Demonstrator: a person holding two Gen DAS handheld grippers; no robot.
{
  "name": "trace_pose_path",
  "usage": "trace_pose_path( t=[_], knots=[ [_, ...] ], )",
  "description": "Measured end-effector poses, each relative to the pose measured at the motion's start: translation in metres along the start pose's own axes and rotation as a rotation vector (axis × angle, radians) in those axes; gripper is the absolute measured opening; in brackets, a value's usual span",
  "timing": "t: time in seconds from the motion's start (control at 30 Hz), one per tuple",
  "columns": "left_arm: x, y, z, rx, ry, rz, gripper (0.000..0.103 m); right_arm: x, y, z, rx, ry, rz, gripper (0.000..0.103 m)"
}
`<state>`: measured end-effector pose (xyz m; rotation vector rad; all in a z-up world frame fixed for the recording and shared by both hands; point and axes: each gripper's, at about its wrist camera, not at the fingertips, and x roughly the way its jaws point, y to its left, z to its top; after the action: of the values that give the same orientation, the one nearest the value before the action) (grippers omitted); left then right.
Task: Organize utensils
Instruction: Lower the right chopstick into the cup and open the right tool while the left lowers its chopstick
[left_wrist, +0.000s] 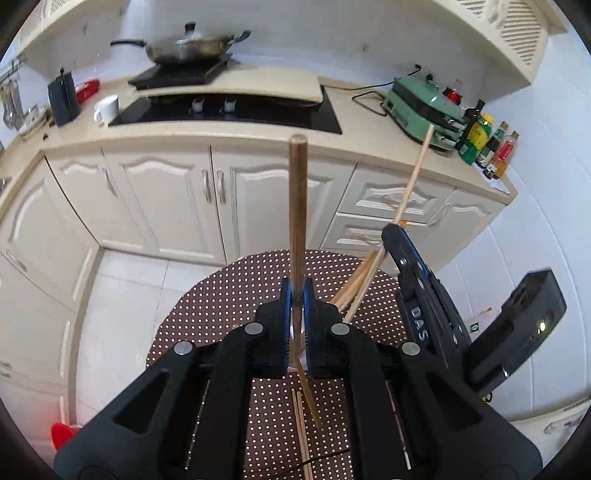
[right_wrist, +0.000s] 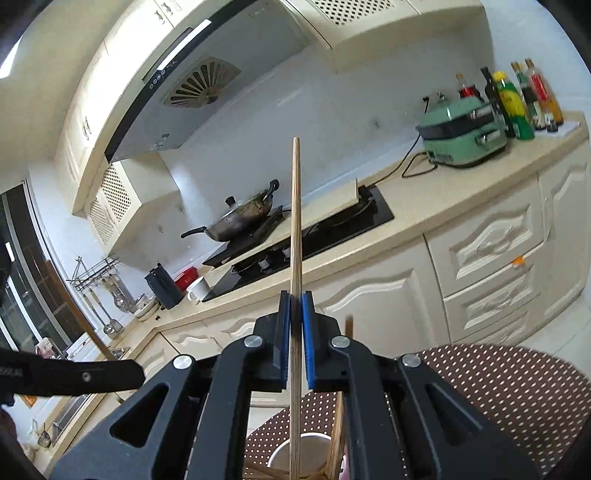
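Left gripper (left_wrist: 297, 325) clamped on a dark chopstick (left_wrist: 297, 206), most of it jutting beyond the fingertips; right gripper (right_wrist: 294, 339) likewise pinching a pale chopstick (right_wrist: 295, 221) mid-length. Probably light, stiff, smooth, prone to swivelling; best gripped near midpoint. Cup (right_wrist: 301, 456) below.

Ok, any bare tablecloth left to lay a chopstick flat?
The dotted tablecloth is bare left of the left gripper, out to its round edge. The right gripper side is crowded with pale chopsticks. Two loose chopsticks lie near the front. The cup sits beneath.
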<state>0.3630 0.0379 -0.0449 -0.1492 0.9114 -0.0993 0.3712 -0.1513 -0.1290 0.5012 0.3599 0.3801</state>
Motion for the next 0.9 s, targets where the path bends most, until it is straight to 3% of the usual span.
trace_pose_path(
  t=[0.27,0.6,0.8,0.9],
  knots=[
    [0.026,0.000,0.000,0.023,0.014,0.015,0.007,0.007,-0.010,-0.027,-0.015,0.042,-0.018,0.005],
    [0.057,0.001,-0.014,0.037,0.109,0.057,0.007,0.008,0.000,-0.043,-0.031,0.133,0.006,0.005],
    [0.061,0.005,-0.019,0.021,0.117,0.050,0.007,0.002,0.000,-0.044,-0.014,0.187,-0.013,0.009],
    [0.060,0.001,-0.021,0.029,0.130,0.045,0.011,-0.003,0.000,-0.040,-0.015,0.204,-0.020,0.018]
  ],
)
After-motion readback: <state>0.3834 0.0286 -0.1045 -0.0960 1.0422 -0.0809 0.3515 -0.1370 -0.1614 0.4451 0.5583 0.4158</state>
